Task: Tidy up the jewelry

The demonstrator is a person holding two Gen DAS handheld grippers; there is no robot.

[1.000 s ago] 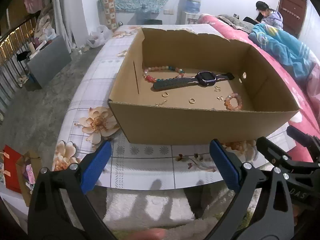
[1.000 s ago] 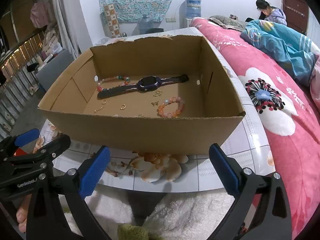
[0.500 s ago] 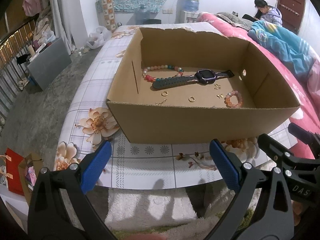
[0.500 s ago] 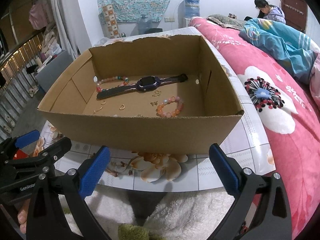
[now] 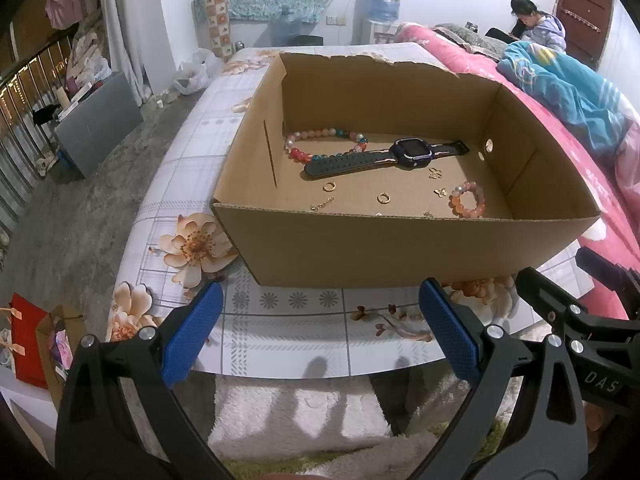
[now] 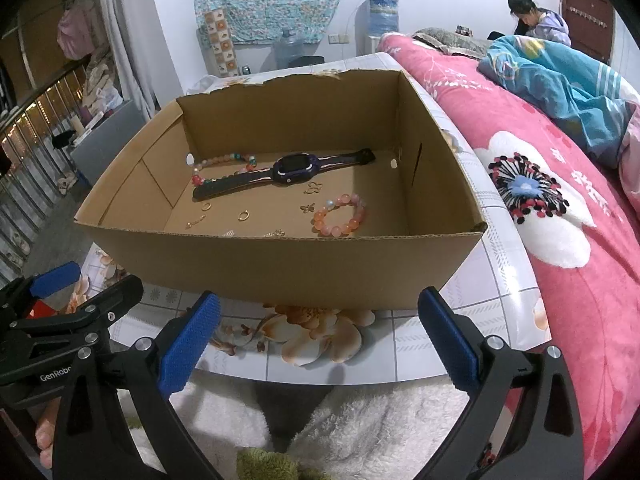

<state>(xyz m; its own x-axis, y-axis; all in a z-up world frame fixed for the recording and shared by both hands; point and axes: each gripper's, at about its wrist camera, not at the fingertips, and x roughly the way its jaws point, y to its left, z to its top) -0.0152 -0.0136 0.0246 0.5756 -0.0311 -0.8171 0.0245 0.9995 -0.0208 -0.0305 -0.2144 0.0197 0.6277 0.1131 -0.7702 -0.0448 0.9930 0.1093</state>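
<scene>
Flowered tablecloth (image 5: 280,332) covers the table beside a pink bed (image 6: 568,240). On it sits a cardboard box (image 5: 400,248) at twelve o'clock from both grippers, holding a watch (image 5: 412,154), two bead bracelets and small gold pieces. Left gripper (image 5: 320,336) and right gripper (image 6: 320,336) both gape wide, empty.

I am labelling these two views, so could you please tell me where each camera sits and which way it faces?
Left wrist: on the left gripper, before the table's near edge, facing the cardboard box from its left; the right gripper shows at right.
Right wrist: on the right gripper, facing the box from its right; the left gripper shows at left.
Shared: box, watch, bead bracelets, both grippers open.
</scene>
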